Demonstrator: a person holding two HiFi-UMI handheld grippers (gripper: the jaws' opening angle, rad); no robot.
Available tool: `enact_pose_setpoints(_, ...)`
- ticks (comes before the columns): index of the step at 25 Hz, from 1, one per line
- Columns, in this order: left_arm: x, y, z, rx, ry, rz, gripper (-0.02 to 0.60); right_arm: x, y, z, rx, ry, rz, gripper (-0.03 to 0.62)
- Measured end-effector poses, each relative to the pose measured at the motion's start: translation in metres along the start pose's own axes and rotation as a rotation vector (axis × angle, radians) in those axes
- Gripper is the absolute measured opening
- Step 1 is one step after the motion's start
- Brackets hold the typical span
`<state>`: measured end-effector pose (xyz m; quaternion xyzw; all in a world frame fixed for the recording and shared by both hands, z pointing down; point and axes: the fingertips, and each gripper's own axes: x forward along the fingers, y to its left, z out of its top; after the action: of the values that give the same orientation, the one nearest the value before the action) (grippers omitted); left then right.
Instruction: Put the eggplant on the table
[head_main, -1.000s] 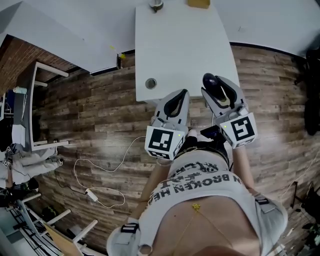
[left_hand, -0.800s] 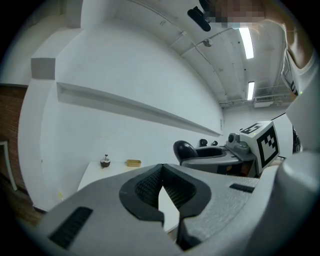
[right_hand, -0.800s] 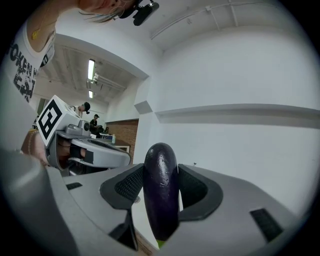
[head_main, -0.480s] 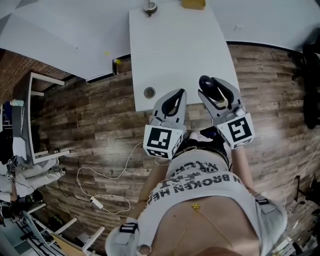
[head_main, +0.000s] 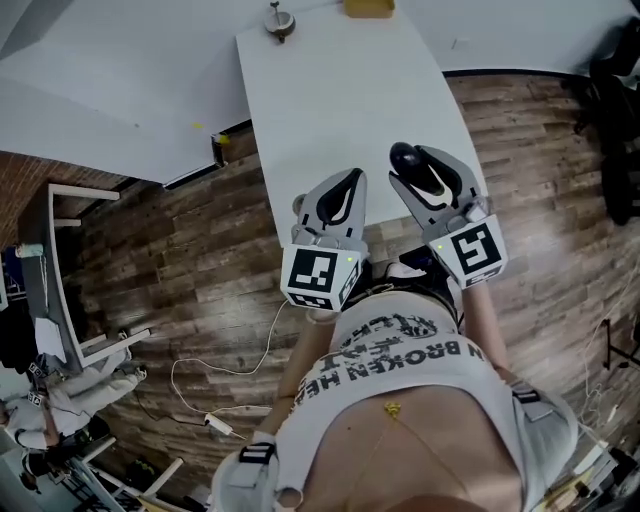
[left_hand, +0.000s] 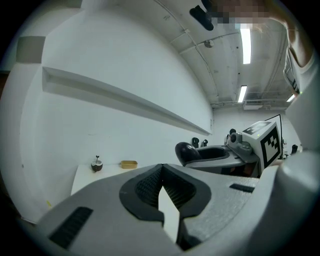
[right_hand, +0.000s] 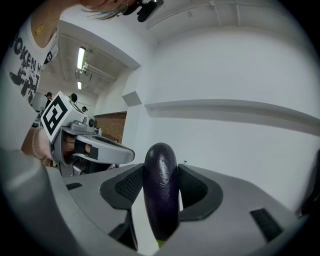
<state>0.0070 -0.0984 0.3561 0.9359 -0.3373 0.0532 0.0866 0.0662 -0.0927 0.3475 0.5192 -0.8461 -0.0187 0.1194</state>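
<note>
The dark purple eggplant (right_hand: 161, 192) stands upright between the pads of my right gripper (right_hand: 161, 175), which is shut on it. In the head view the eggplant (head_main: 405, 157) and right gripper (head_main: 420, 172) hang over the near right part of the white table (head_main: 340, 90). My left gripper (head_main: 345, 187) is beside it, over the table's near edge. Its jaws meet at the tips with nothing held (left_hand: 161, 167). The left gripper view shows the eggplant (left_hand: 186, 151) off to the right, above the table (left_hand: 85, 177).
A small round object with a stem (head_main: 279, 19) and a yellow block (head_main: 366, 7) sit at the table's far end. A white cable (head_main: 215, 370) lies on the wood floor to the left, past it a white rack (head_main: 60, 260). A white wall runs behind.
Both grippers have moved forward from the floor side to over the table's near edge. The eggplant stays gripped in the right one. The left one stays shut.
</note>
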Motion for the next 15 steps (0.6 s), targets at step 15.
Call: enact_pose_setpoints(15,0.008,0.056,0.009,0.012,-0.026,-0.072,0.006,0.049,-0.007,0.008,-0.019,0.013,-0.07,0.213)
